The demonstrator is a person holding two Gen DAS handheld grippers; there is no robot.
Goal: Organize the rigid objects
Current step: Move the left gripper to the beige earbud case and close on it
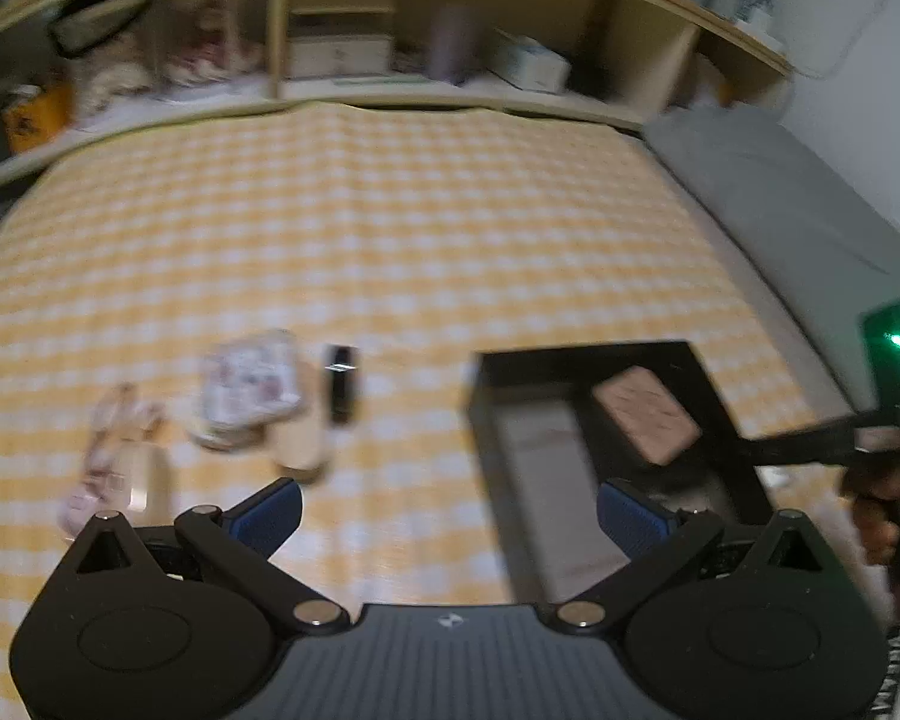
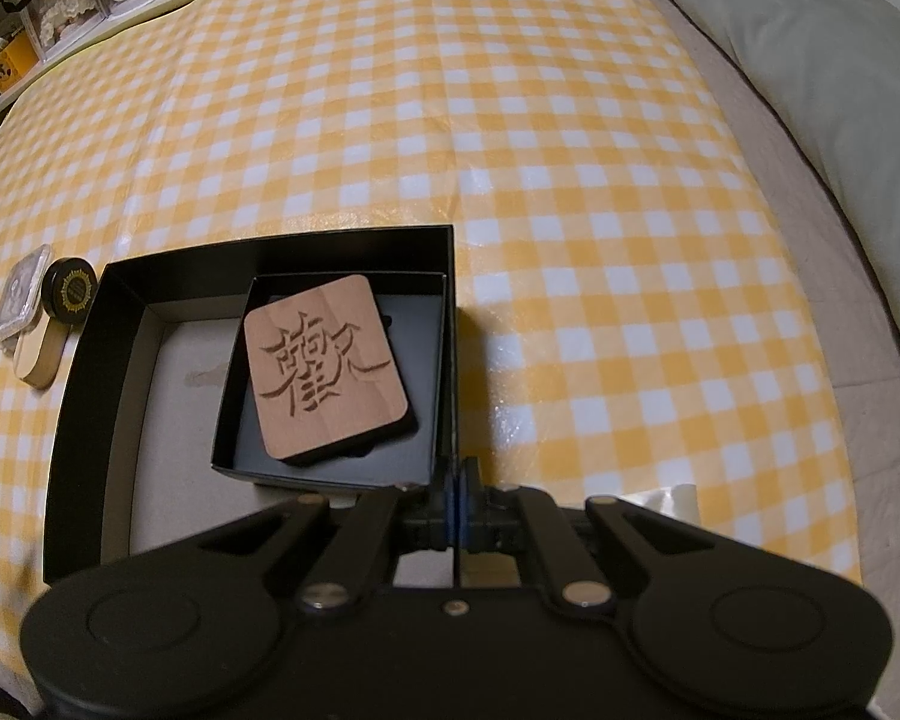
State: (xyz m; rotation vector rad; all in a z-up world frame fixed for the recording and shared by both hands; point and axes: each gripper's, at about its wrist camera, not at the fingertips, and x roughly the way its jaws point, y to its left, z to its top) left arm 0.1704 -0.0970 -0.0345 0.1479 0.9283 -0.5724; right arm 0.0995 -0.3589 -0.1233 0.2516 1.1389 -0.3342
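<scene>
A black open box (image 2: 78, 420) lies on the yellow checked cloth, with a smaller black tray (image 2: 234, 420) inside it. A wooden tile (image 2: 327, 366) carved with a character rests tilted in that tray. My right gripper (image 2: 459, 498) is shut on the box's right wall. In the left wrist view, which is blurred, my left gripper (image 1: 450, 510) hangs open over the cloth with nothing between its blue pads, just left of the box (image 1: 582, 354) and the tile (image 1: 645, 420). Further left lie a clear plastic case (image 1: 249, 387), a black tin (image 1: 342, 384) and a pale wooden piece (image 1: 300, 438).
A pinkish item (image 1: 114, 450) lies at the cloth's left edge. Wooden shelves (image 1: 342, 30) with boxes and bags run along the back. A grey cushion (image 2: 810, 60) borders the cloth on the right. A hand (image 1: 876, 510) holds the right gripper's handle.
</scene>
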